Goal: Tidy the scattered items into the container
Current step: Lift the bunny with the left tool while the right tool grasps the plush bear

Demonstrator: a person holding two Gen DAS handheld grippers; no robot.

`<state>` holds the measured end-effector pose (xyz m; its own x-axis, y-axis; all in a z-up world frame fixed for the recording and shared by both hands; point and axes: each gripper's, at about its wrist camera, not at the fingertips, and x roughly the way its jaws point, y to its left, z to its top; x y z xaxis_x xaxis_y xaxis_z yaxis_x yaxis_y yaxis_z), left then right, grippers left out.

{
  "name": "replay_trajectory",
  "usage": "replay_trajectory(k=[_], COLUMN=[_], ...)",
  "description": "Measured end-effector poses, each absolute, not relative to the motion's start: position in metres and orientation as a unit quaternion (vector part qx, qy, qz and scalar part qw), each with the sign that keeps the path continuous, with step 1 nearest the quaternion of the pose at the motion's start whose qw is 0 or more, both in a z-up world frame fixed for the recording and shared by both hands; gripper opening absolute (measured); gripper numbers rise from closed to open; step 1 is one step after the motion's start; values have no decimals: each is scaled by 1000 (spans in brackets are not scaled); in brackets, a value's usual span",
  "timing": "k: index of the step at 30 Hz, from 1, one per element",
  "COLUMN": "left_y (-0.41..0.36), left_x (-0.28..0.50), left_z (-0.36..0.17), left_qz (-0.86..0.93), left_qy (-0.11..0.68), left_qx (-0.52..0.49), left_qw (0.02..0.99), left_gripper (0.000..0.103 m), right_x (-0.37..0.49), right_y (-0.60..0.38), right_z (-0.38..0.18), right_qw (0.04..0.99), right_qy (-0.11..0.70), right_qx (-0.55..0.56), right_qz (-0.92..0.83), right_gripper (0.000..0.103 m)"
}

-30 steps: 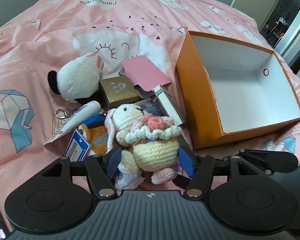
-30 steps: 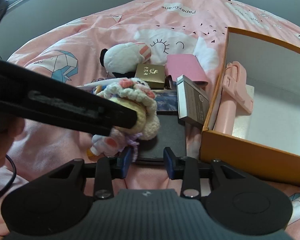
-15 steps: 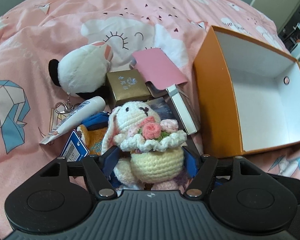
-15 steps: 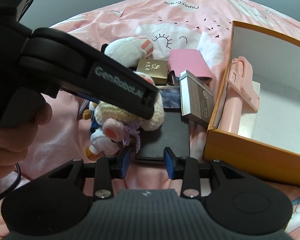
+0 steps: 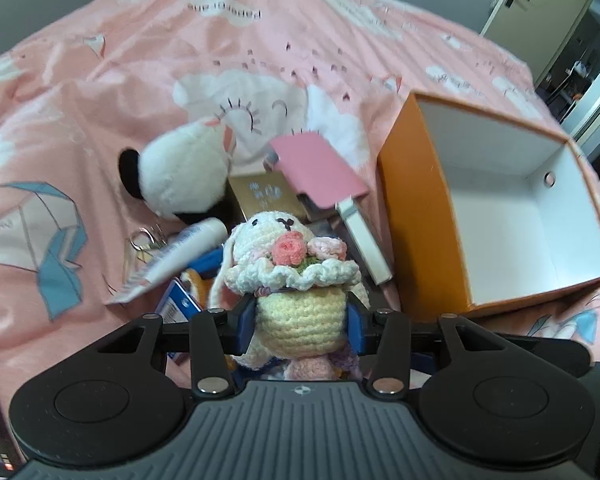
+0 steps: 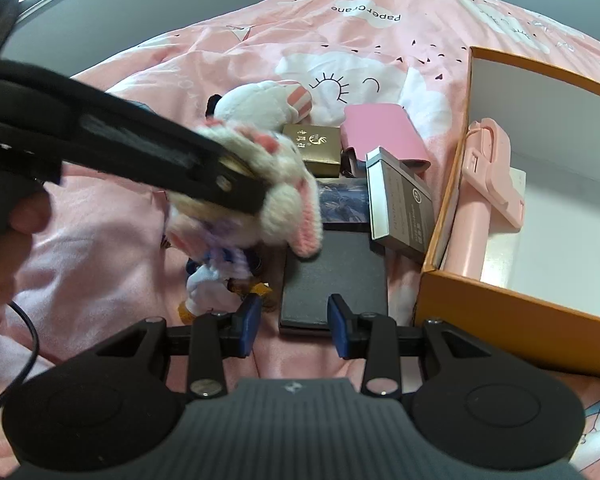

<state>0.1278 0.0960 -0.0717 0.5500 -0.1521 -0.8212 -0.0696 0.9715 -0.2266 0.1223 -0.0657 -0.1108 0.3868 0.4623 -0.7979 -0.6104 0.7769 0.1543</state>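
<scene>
A crochet bunny (image 5: pixel 300 280) with a flower collar sits between the blue pads of my left gripper (image 5: pixel 300 326), whose jaws are closing and press on its yellow body. In the right wrist view the bunny (image 6: pixel 260 200) hangs above the pile, held by the left gripper (image 6: pixel 236 184), which reaches in from the left. The orange box (image 5: pixel 420 220) stands open to the right. A pink handle (image 6: pixel 484 208) leans inside the box (image 6: pixel 500 312). My right gripper (image 6: pixel 296 322) stands open over the near edge of a black notebook (image 6: pixel 332 276), nothing between its pads.
On the pink bedspread lie a panda plush (image 5: pixel 180 176), a gold box (image 5: pixel 266 196), a pink pouch (image 5: pixel 316 168), a grey box (image 5: pixel 364 236), a white tube (image 5: pixel 184 248) and a blue tag (image 5: pixel 176 304). A small white toy (image 6: pixel 204 292) lies under the bunny.
The left jaws have narrowed onto the bunny's body, and the bunny has risen off the pile. The right gripper has stayed where it was.
</scene>
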Motion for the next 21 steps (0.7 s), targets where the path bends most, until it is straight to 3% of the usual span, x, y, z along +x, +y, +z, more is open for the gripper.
replay_trajectory(k=[11,21], left_y=[129,143], left_x=[112,111], left_z=[-49,-78], left_qz=[31,37], left_qy=[433,479], left_qx=[-102,-112], left_qw=[895,870], left_gripper=[51,58], right_x=[133,133], right_y=[-46,5], right_z=[-106,-123], right_qw=[804,775], right_qy=[466,462], right_qx=[-39,-133], right_qz=[366,410], right_gripper=[40,41])
